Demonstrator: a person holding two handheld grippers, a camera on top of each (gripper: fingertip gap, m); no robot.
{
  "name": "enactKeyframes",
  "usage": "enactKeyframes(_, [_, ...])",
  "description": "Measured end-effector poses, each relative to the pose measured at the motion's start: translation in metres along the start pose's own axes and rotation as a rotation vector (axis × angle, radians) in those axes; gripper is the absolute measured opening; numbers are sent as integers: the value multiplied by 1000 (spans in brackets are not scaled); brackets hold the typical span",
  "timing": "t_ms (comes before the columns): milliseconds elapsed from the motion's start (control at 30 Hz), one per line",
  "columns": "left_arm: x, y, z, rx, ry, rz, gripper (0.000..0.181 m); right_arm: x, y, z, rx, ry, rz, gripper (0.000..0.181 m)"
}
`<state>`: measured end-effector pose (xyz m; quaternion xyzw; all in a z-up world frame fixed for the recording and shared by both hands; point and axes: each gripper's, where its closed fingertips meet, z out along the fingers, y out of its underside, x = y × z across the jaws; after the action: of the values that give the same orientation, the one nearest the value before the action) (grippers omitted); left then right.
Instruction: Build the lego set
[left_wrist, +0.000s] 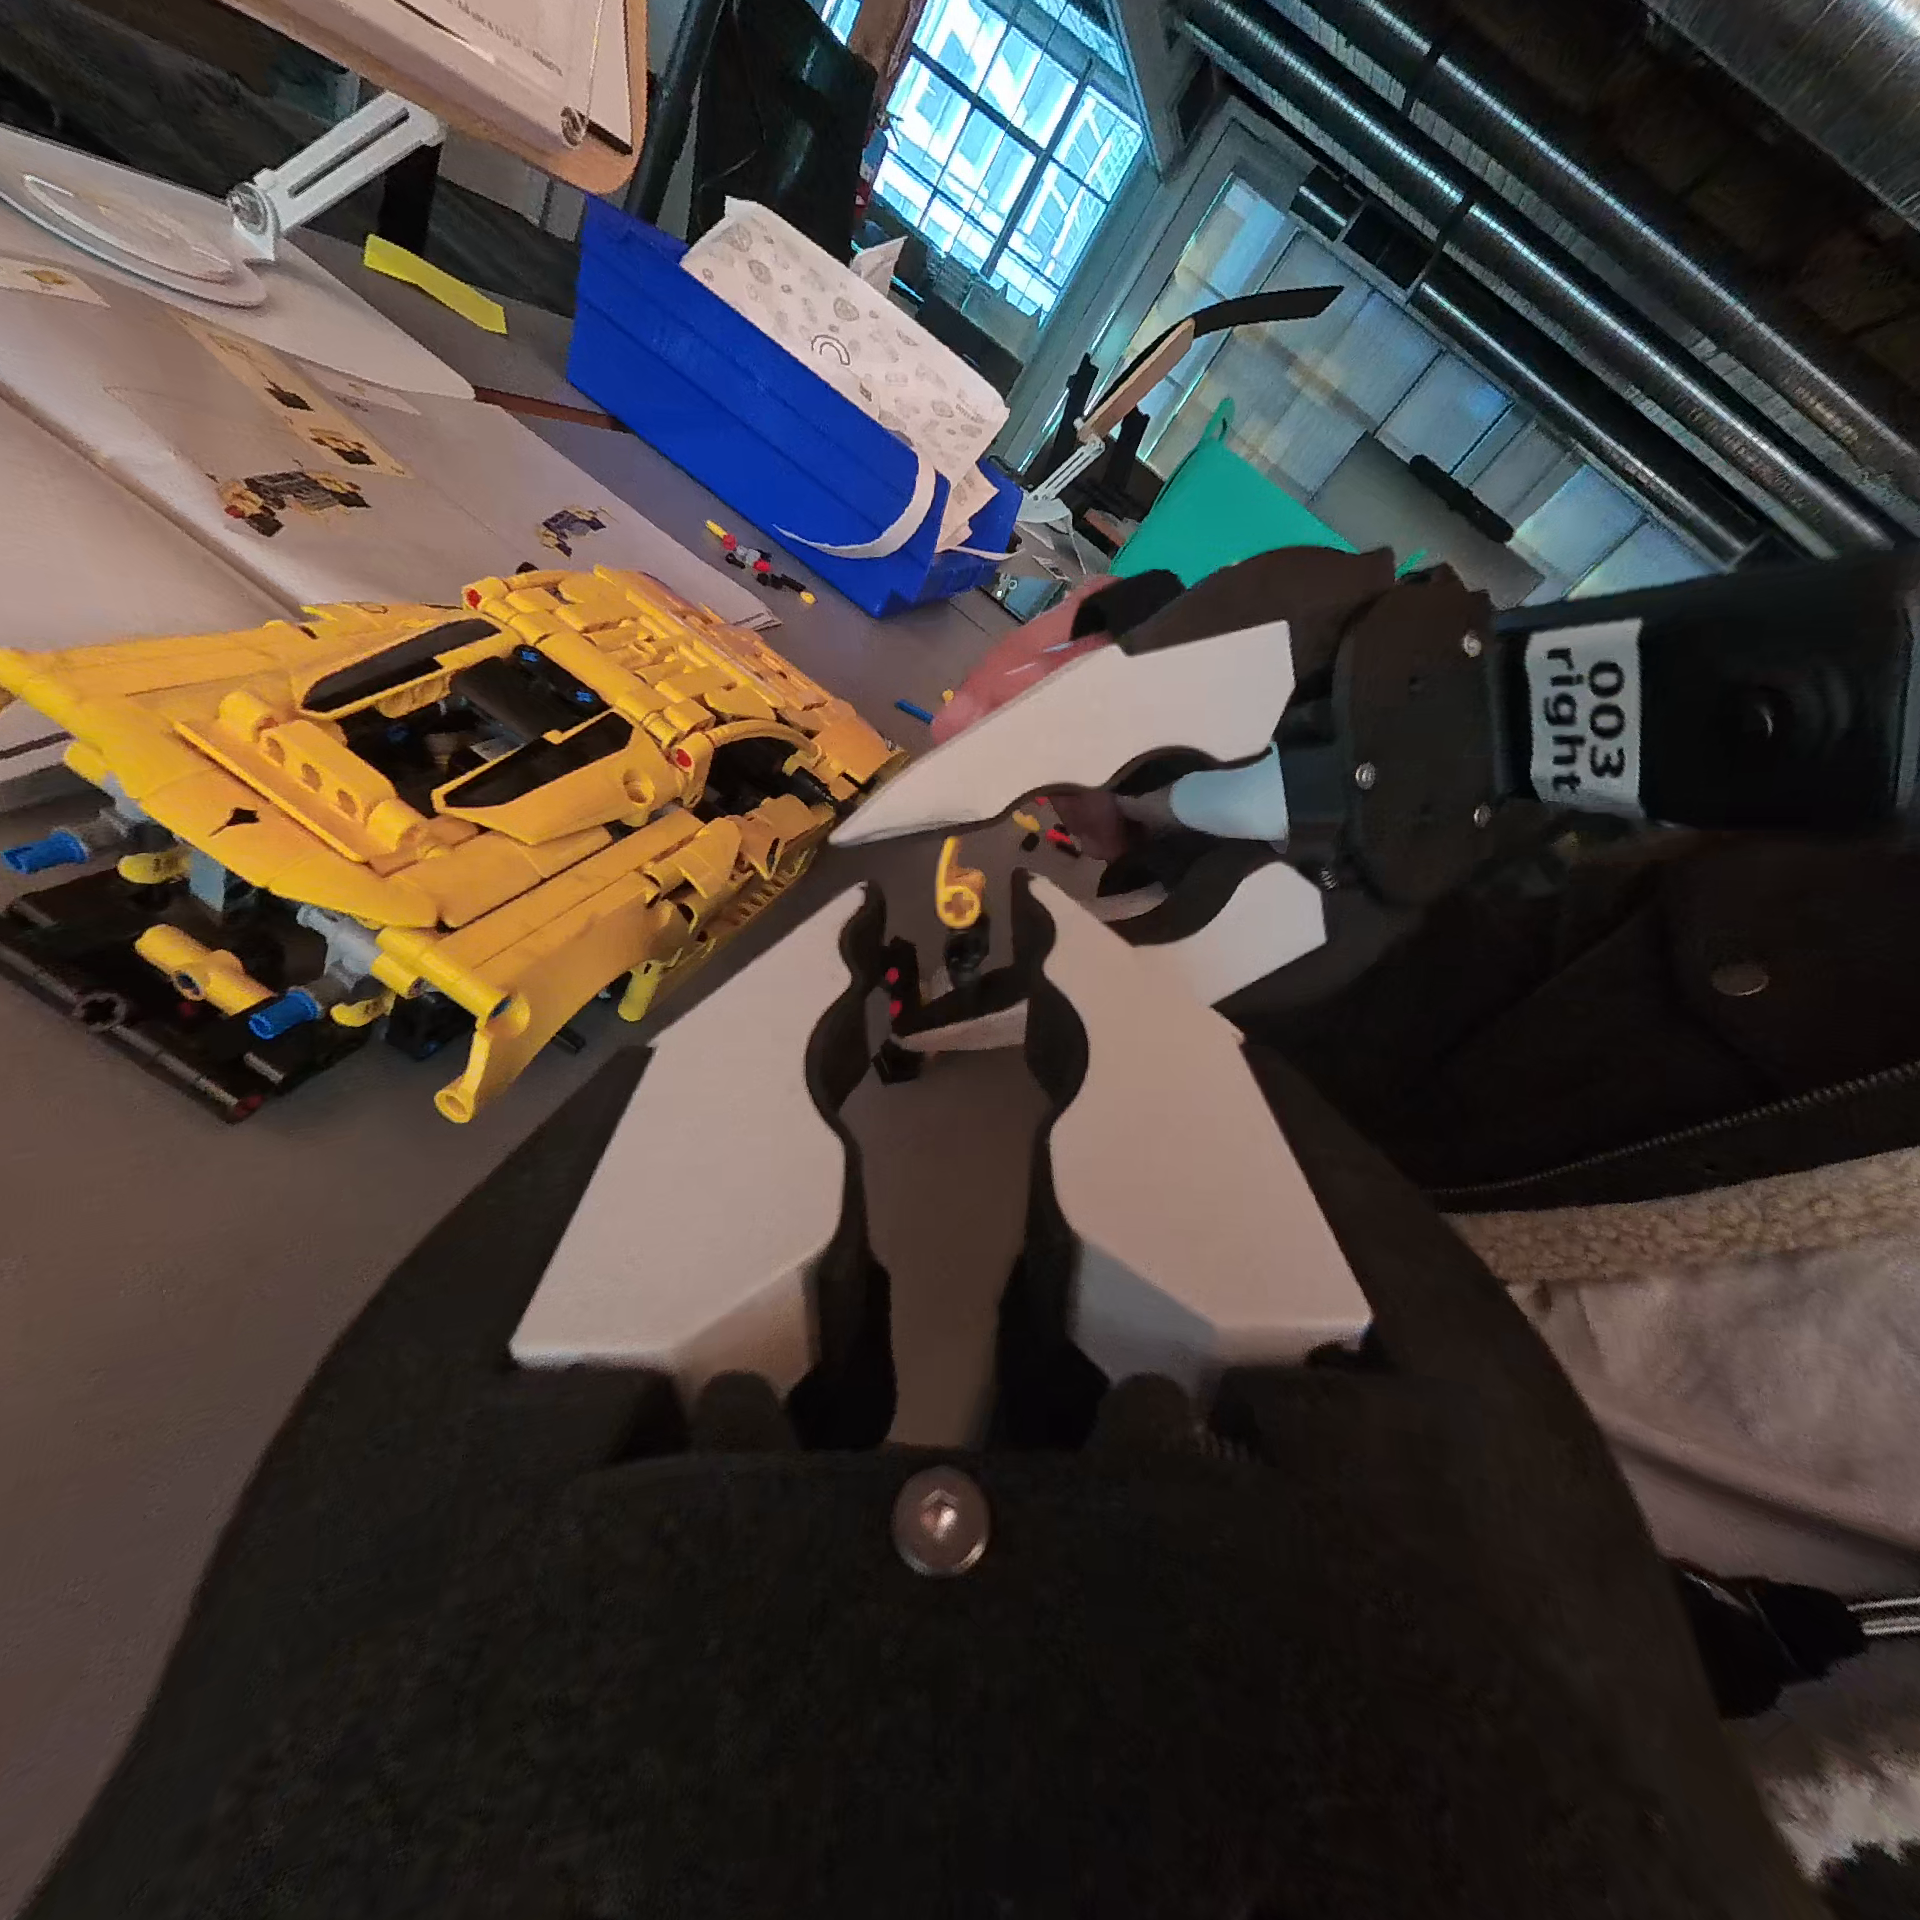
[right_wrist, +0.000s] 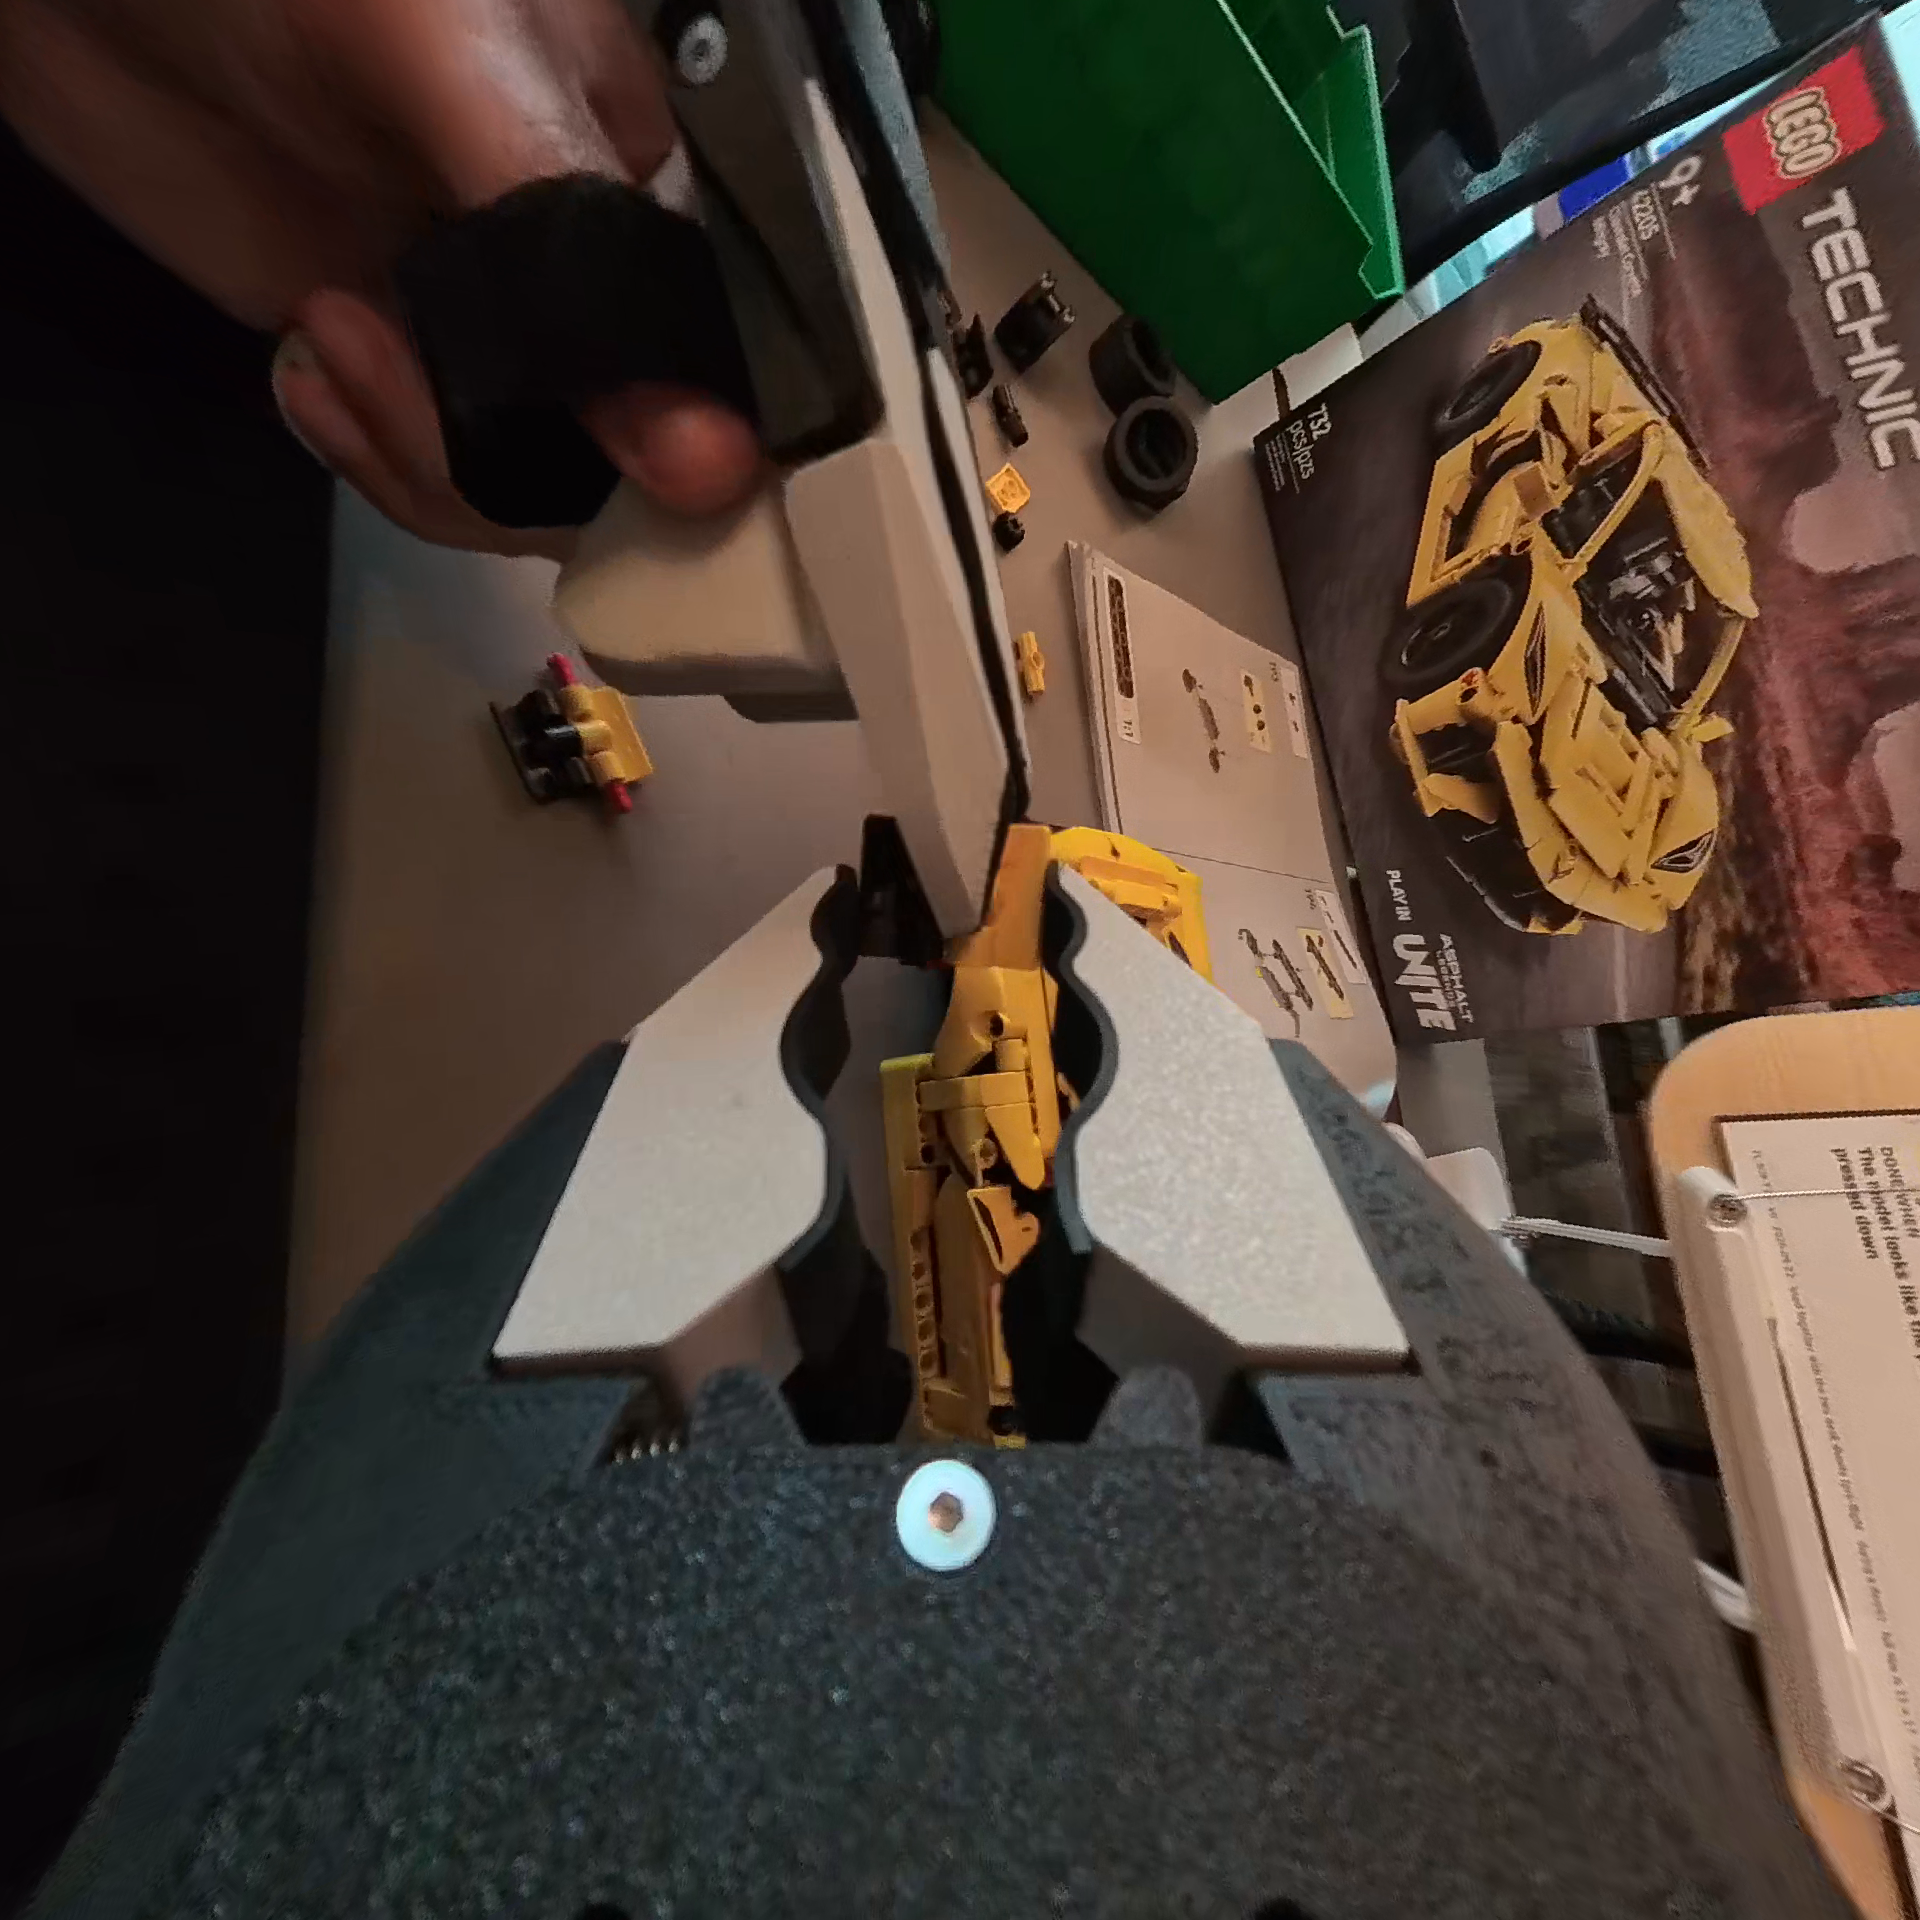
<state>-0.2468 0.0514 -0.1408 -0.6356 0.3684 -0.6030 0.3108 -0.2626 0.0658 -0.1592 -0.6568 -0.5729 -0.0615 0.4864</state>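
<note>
Far left on the grey table (left_wrist: 208, 1247): open instruction booklet (left_wrist: 260, 436). Just near of it, the yellow car (left_wrist: 416, 790), resting on a black base. Body shell, roof and side panels look largely built, but no wheels visible on it, with blue and yellow pins left bare along the near side. Beyond it, a scatter of small loose pins (left_wrist: 758, 561) by the blue bin (left_wrist: 727, 416).

Centre: left gripper (left_wrist: 945, 888) released, jaws apart, a small yellow piece (left_wrist: 958, 896) showing in the gap. Cannot tell whether touched. Right gripper (right_wrist: 951, 883) likewise released, nothing pinched, tips meeting the left one's just beside the car's end.

In the right wrist view, left to right: a small yellow-and-black subassembly (right_wrist: 577, 732) lying apart, 2 black tyres (right_wrist: 1148, 452) loose farther off, then the set's box (right_wrist: 1558, 623).

Judged well along. Probably left to do: wheels, the subassembly, remaining small parts.
</note>
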Motion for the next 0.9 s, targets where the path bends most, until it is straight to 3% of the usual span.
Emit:
enactKeyframes(133, [0, 5, 2, -32, -7, 17, 8, -4, 3, 3, -34, -1, -38, 34])
enactKeyframes(900, [7, 6, 3, -38, 14, 61, 7, -5, 1, -1, -43, 7, -99, 34])
